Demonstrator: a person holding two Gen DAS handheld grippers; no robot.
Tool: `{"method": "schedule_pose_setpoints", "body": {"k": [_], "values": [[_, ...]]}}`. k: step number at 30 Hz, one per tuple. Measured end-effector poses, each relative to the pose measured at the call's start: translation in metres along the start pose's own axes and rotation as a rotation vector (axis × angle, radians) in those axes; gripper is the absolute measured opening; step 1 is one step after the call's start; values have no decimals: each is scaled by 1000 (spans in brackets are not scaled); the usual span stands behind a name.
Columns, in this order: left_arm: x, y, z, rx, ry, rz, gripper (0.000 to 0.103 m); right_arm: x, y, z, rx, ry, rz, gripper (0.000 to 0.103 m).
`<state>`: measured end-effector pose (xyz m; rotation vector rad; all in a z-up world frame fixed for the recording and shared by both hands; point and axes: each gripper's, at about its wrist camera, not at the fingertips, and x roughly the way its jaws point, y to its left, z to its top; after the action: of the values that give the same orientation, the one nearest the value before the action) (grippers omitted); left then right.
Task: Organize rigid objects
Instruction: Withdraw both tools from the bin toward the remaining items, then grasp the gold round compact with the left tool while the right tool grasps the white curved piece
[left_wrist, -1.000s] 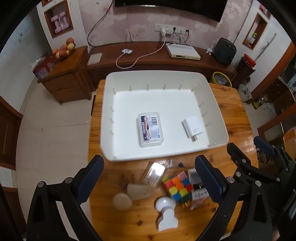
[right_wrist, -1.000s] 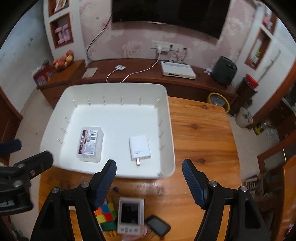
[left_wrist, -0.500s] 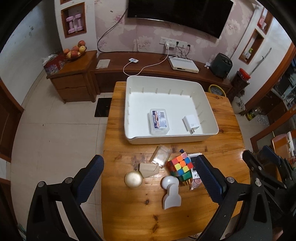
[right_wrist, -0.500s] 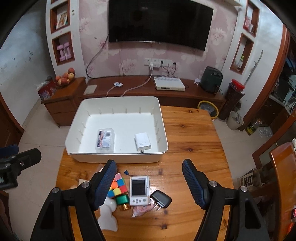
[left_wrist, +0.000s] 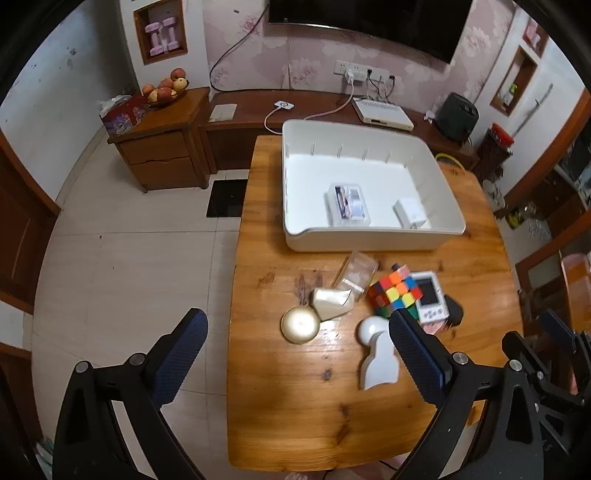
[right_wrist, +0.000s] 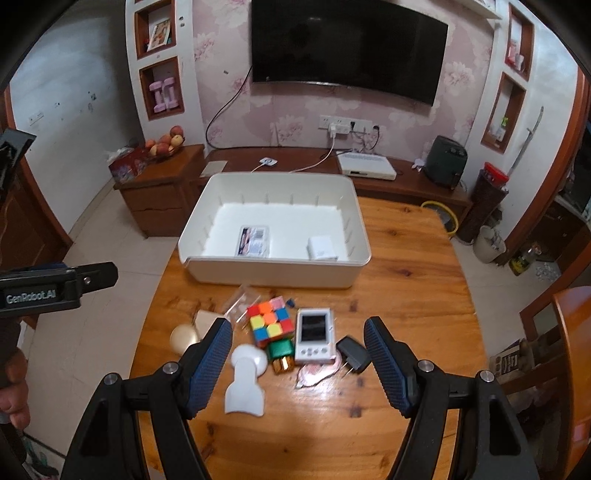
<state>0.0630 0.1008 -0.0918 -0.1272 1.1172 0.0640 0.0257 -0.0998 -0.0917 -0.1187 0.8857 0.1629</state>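
STEP: between picks, both empty, left gripper and right gripper spread, hovering over the table | WHERE: loose pile with cube near white bin, two items inside | NEXT: drop onto one piece, pinch | CHANGE: both pulled back from bin, whole pile now visible.

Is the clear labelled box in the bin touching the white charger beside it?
Apart. The right wrist view shows bare bin floor between the labelled box and the white charger.

Black tool frames, blue textured pads, silver screws, "GenRobot.AI" lettering.
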Motion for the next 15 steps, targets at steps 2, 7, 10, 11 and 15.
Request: {"method": "schedule_pose_setpoints", "body": {"k": [2,7,10,11,15], "values": [[6,1,-6,25,3,16,99,3,3,-7,8,10,14,75],[32,4,-19,87,39,37,99,17,8,-23,32,36,39,75],[53,5,-29,132,74,61,99,31,13,-34,44,62,48,75],[59,6,-32,144,81,65,99,36,15,-38,49,71,51,75],[91,8,-43,188,149,70,99,56,19,-56,71,110,64,75]]}}
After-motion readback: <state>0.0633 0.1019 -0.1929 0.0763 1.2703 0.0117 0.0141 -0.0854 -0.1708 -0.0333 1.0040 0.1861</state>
